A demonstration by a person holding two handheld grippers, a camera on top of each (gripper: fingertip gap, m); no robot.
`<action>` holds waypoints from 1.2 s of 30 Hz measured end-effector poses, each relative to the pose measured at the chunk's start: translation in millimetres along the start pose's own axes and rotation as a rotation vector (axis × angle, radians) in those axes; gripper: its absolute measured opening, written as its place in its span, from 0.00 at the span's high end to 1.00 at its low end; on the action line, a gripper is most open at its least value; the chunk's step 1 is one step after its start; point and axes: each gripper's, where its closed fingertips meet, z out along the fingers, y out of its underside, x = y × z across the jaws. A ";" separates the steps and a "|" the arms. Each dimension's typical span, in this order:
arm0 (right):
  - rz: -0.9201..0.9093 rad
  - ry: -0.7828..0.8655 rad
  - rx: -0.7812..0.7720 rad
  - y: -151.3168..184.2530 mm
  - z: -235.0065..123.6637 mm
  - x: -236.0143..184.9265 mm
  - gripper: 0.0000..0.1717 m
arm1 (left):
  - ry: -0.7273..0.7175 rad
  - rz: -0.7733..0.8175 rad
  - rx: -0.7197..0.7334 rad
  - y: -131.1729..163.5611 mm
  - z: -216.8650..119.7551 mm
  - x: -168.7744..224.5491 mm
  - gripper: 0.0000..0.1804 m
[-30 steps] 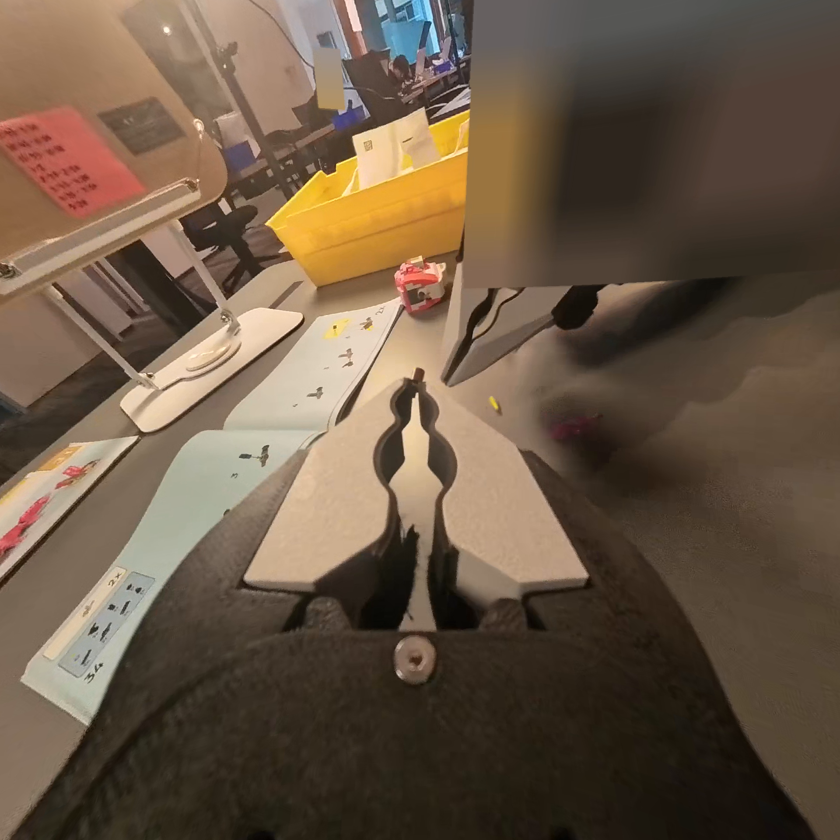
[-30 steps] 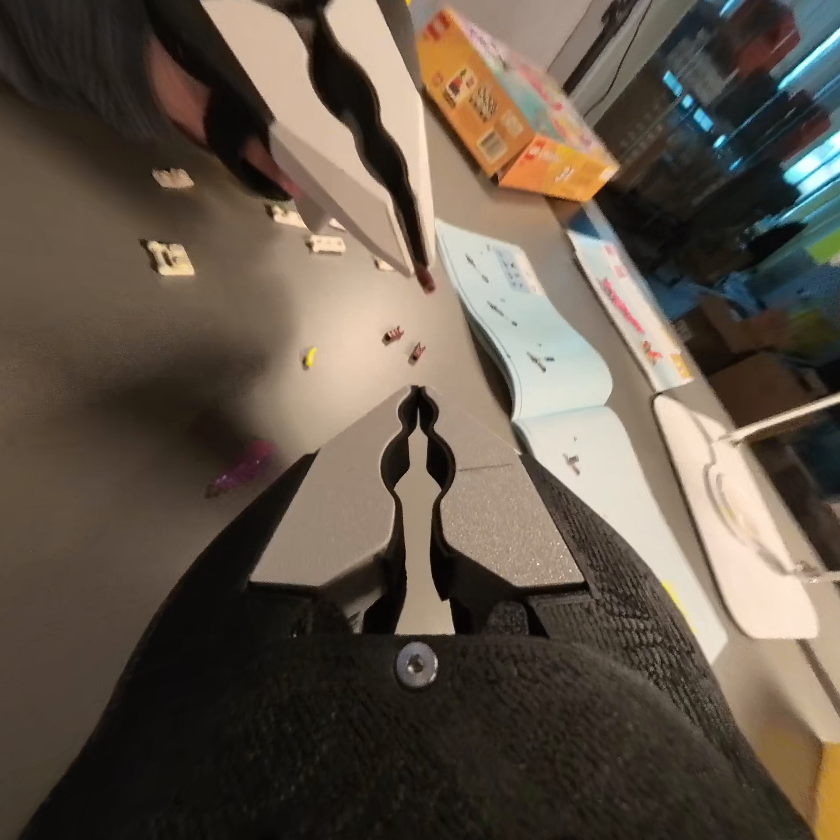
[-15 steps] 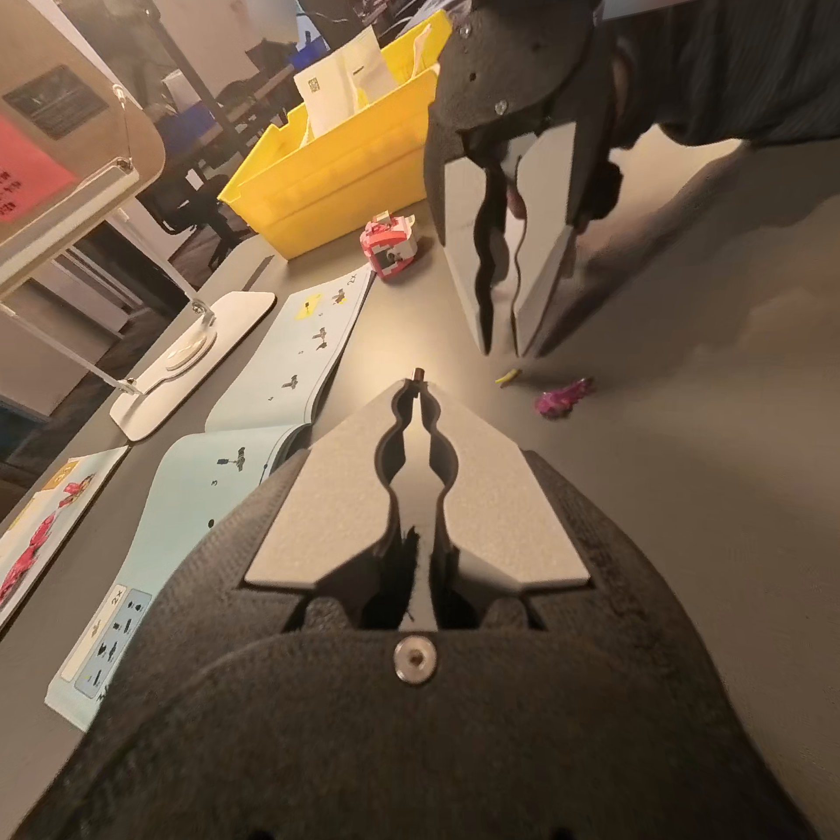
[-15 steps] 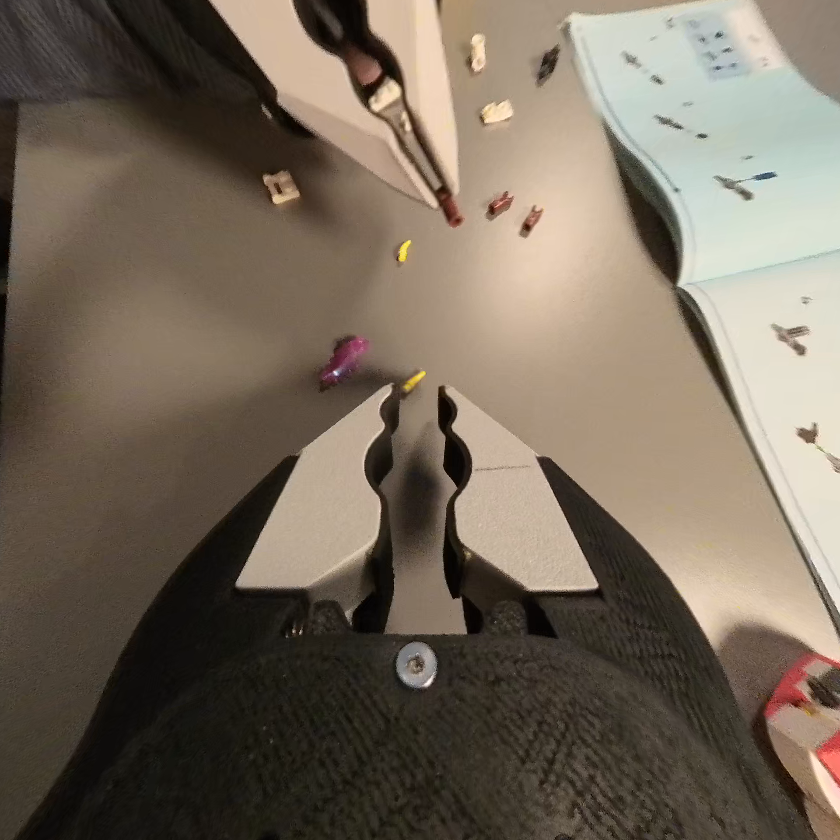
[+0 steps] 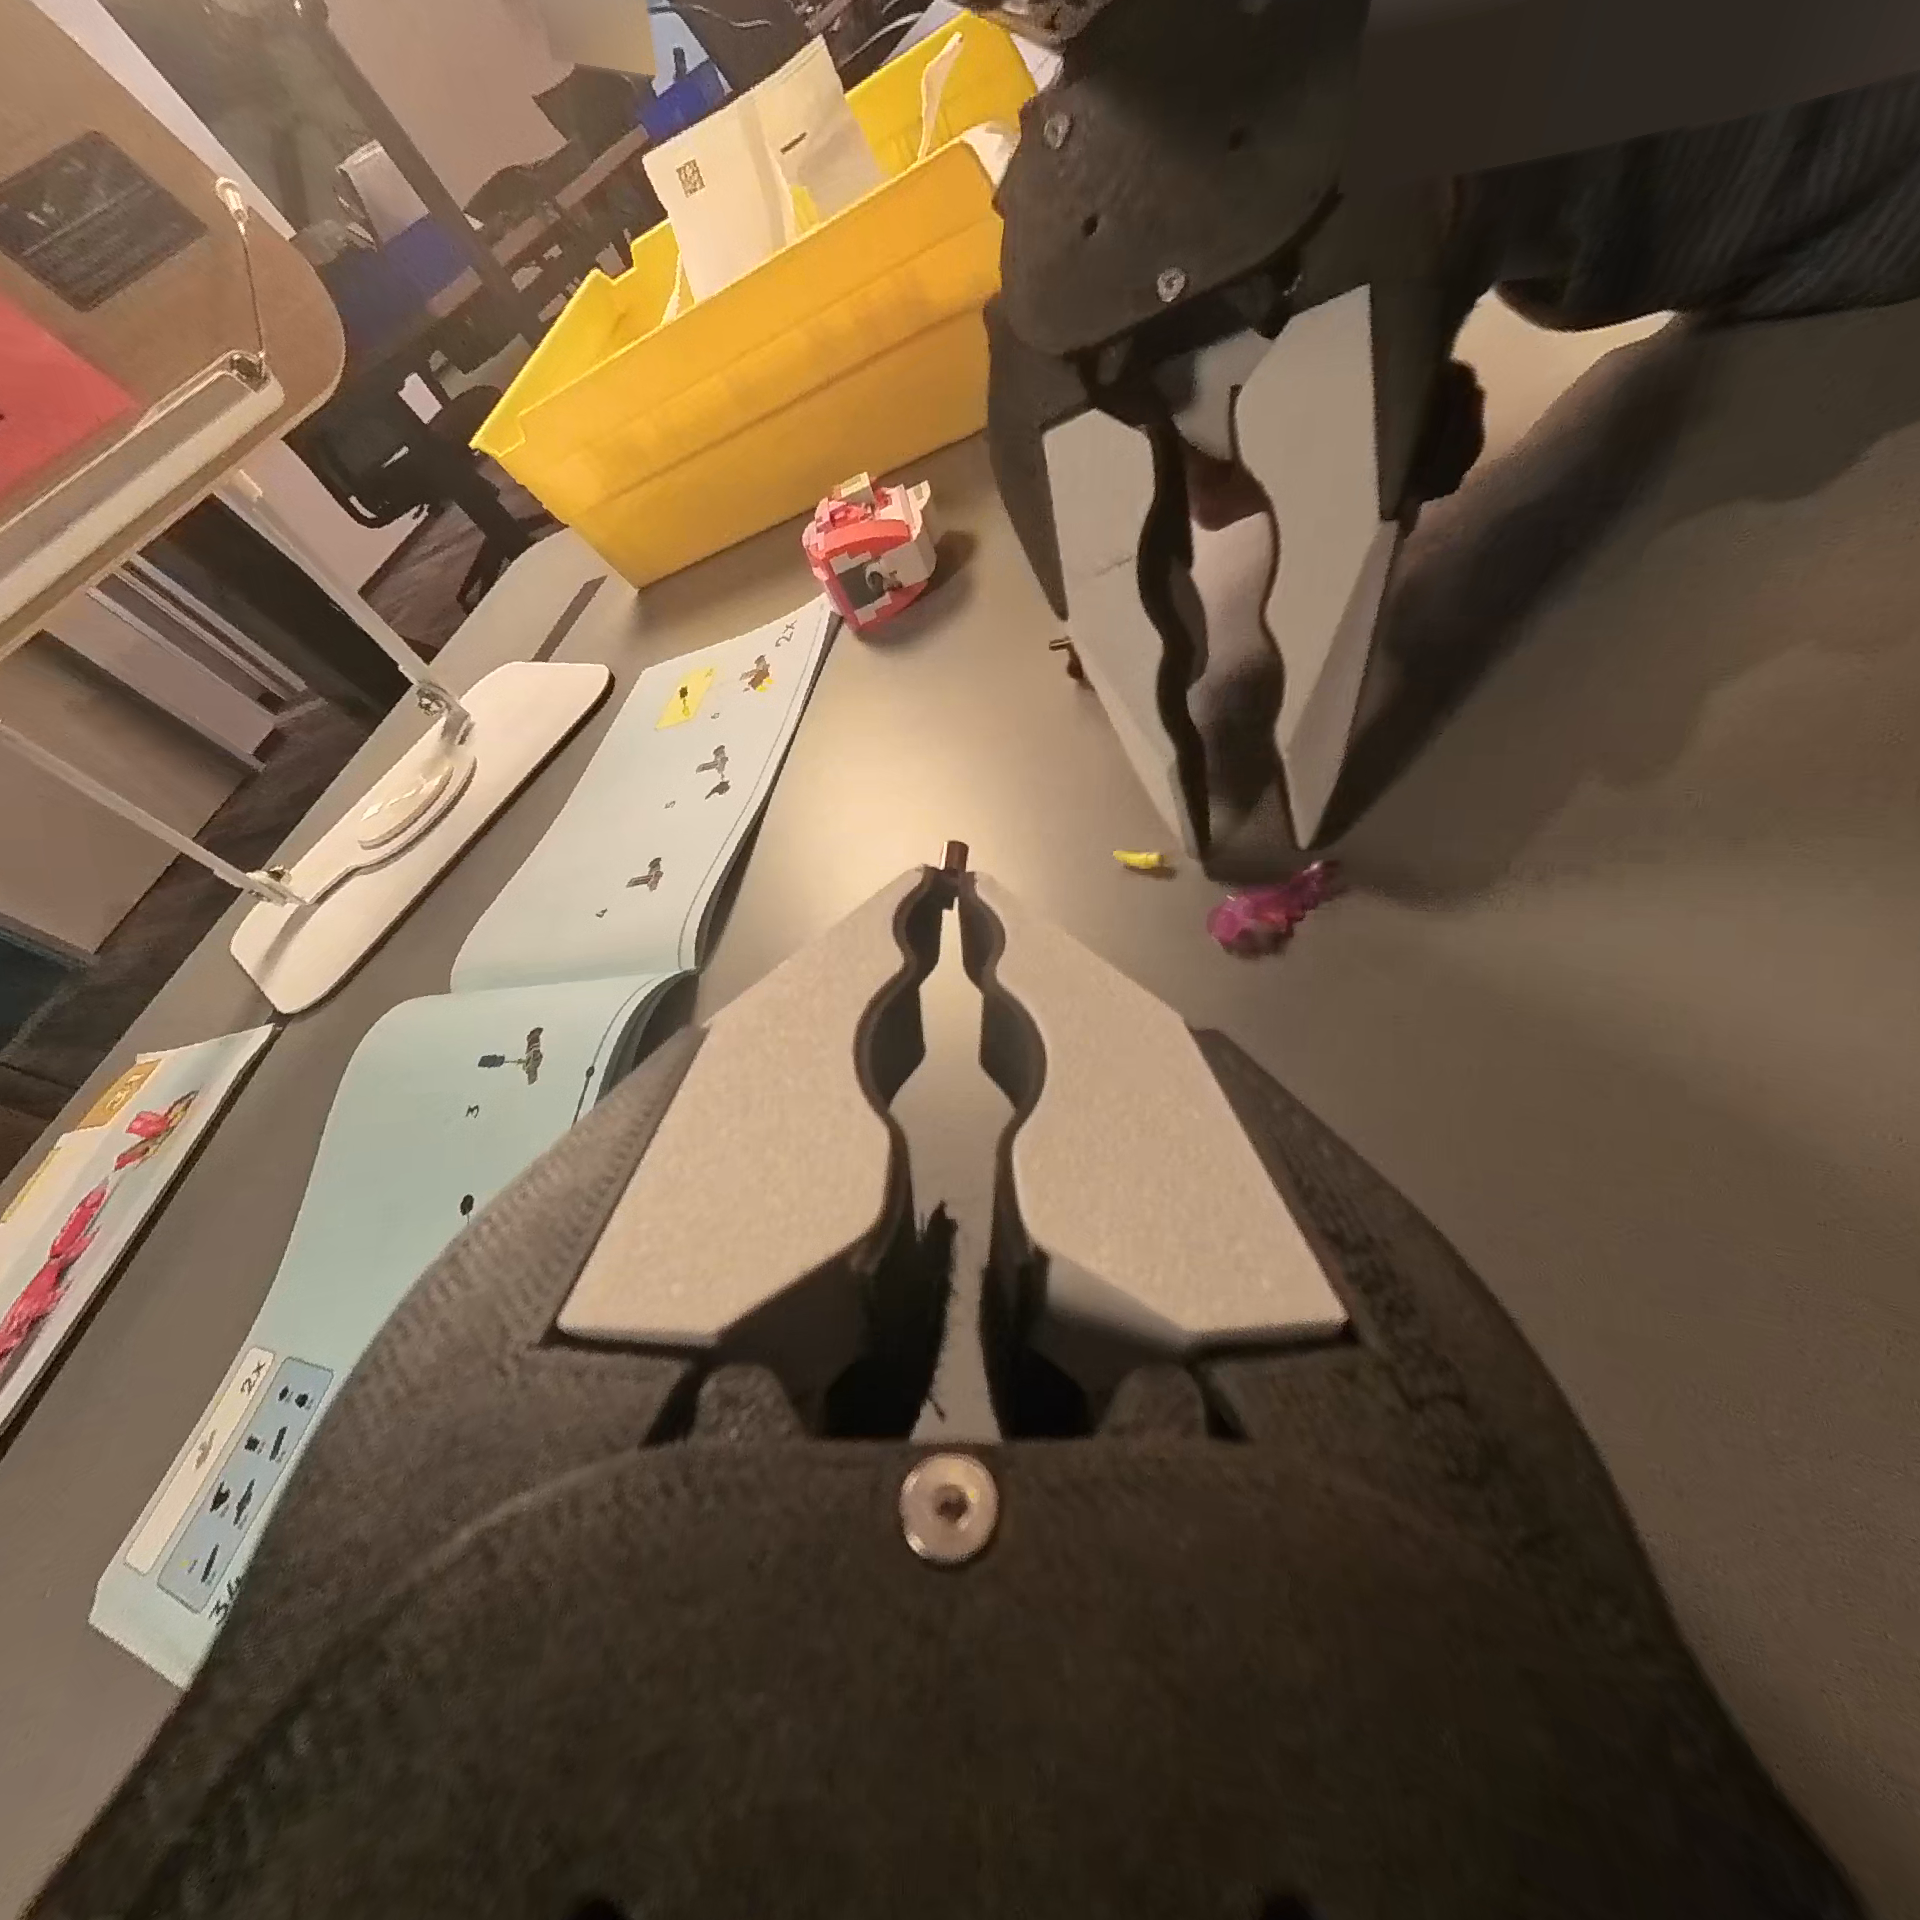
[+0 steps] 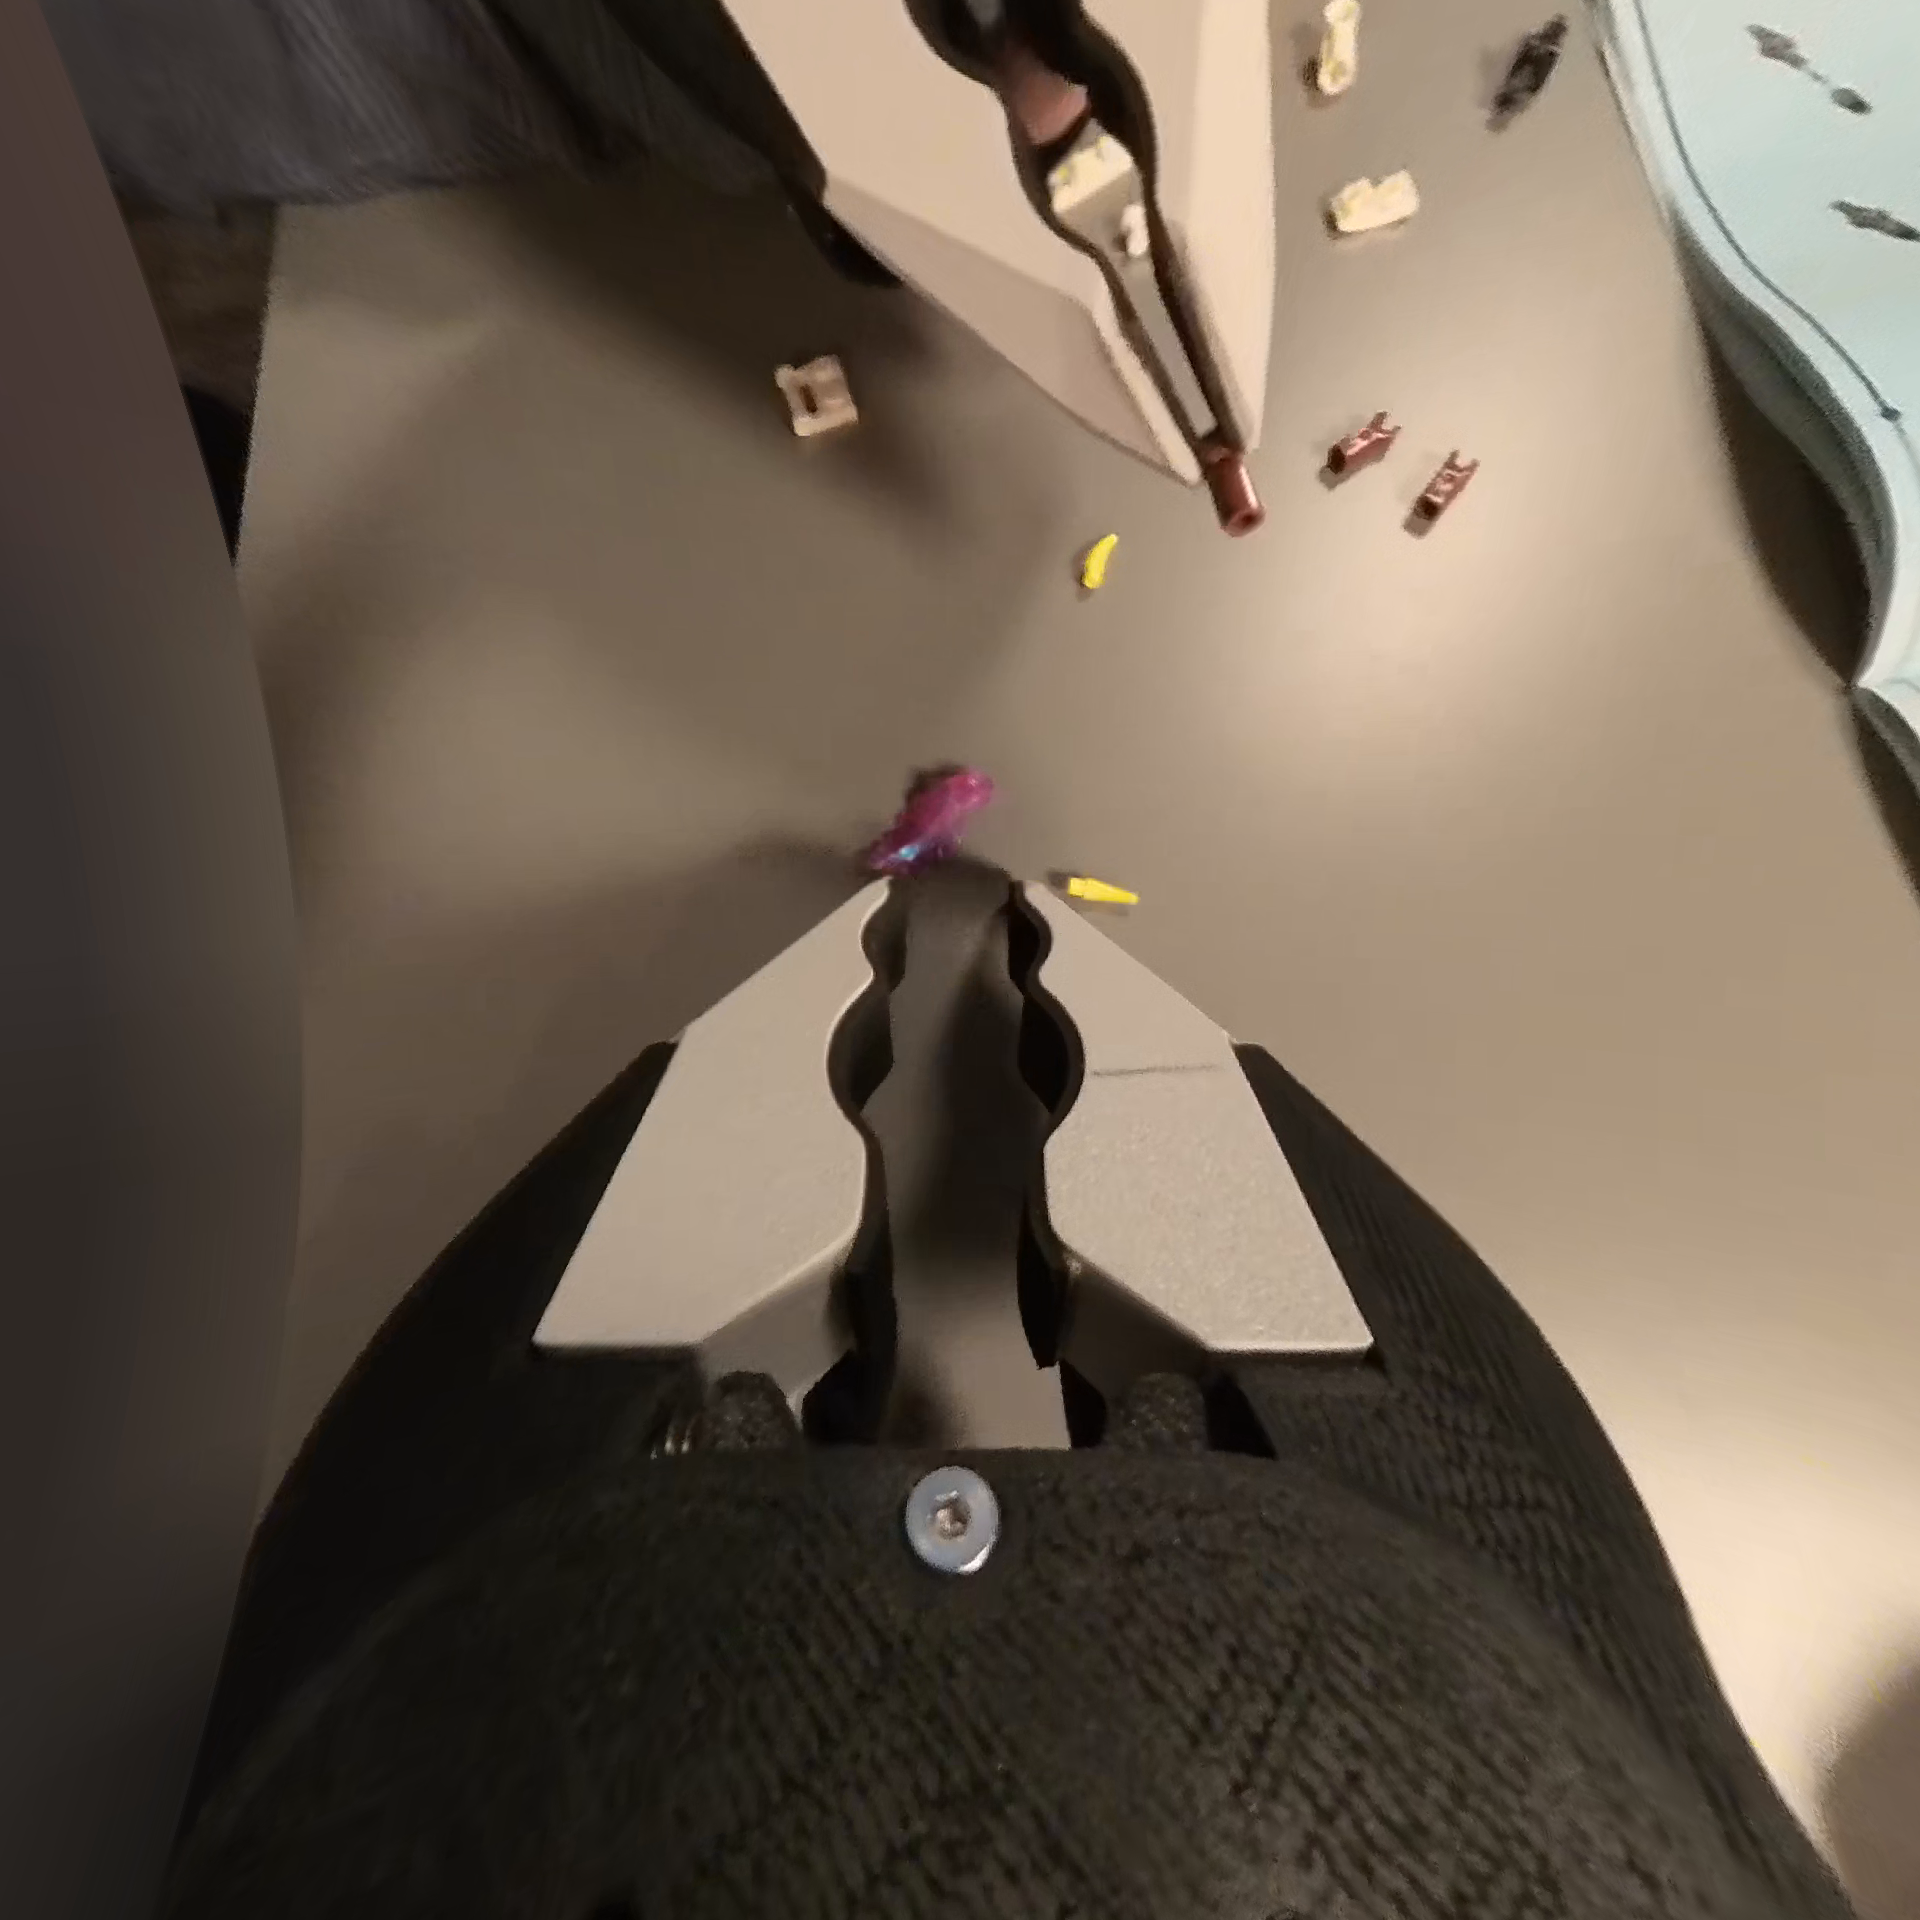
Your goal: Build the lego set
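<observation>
Pinching a small brown peg [image 5: 953,858], the left tongs [image 5: 952,883] are hovering above the worktop [image 5: 1558,1143]; the right tongs [image 6: 948,885] are gaping beside a magenta piece [image 6: 930,816]. Closing off-centre could be flicking it away, judging by its offset.

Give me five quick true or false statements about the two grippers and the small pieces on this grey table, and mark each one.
1. The left gripper pinches a small brown piece at its tips. True.
2. The right gripper has its jaws shut tight. False: they stand apart, with nothing between them.
3. A magenta piece lies on the table just ahead of the right gripper's tips. True.
4. The yellow bin is empty. False: white paper bags stand in it.
5. An open light blue booklet lies on the table. True.
</observation>
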 end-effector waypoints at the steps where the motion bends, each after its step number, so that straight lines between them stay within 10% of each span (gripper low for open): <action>1: -0.002 -0.001 0.003 -0.7 -0.3 -0.4 0.90 | 0.000 0.000 0.000 -0.1 -0.1 -0.1 0.99; 36: -0.114 0.075 -0.018 -0.8 0.2 22.4 1.00 | 0.058 -0.018 -0.008 0.2 2.4 8.5 0.99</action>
